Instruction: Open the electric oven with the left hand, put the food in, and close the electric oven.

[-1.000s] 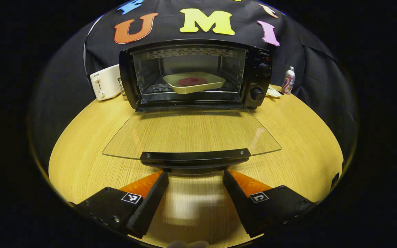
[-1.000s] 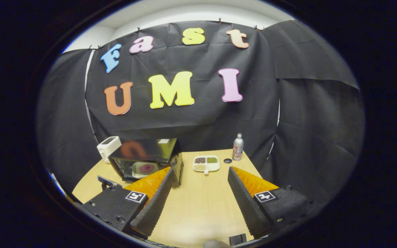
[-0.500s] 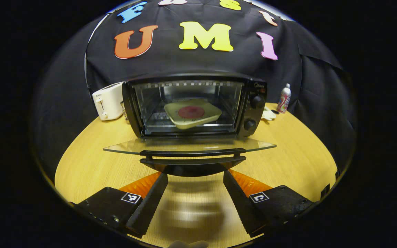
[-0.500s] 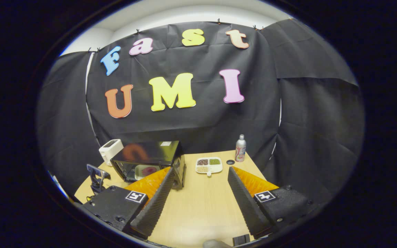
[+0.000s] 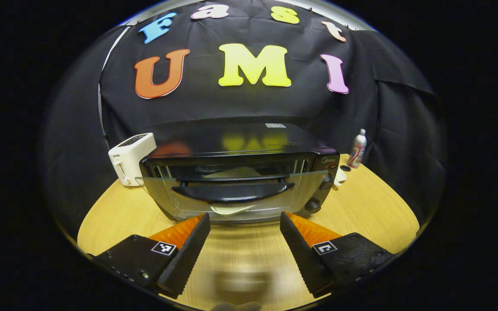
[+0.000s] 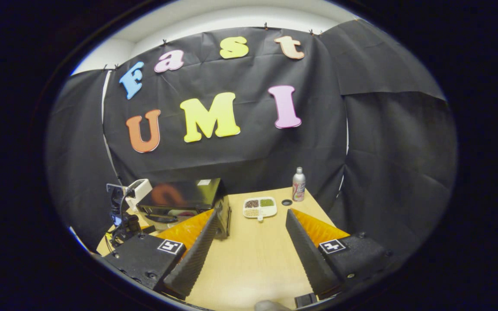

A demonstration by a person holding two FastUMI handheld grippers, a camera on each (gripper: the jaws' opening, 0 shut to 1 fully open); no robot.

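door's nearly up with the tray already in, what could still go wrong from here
1. The glass oven door is raised but apparently not latched. The open left gripper sits below its black handle without gripping, so the door could drop back.
2. The cream tray shows close behind the glass, so the door might catch its edge.
3. A firm push could slide the black electric oven towards the white toaster behind it.

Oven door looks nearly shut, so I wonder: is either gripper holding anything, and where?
Nothing is held: the left gripper and right gripper are both open, empty.
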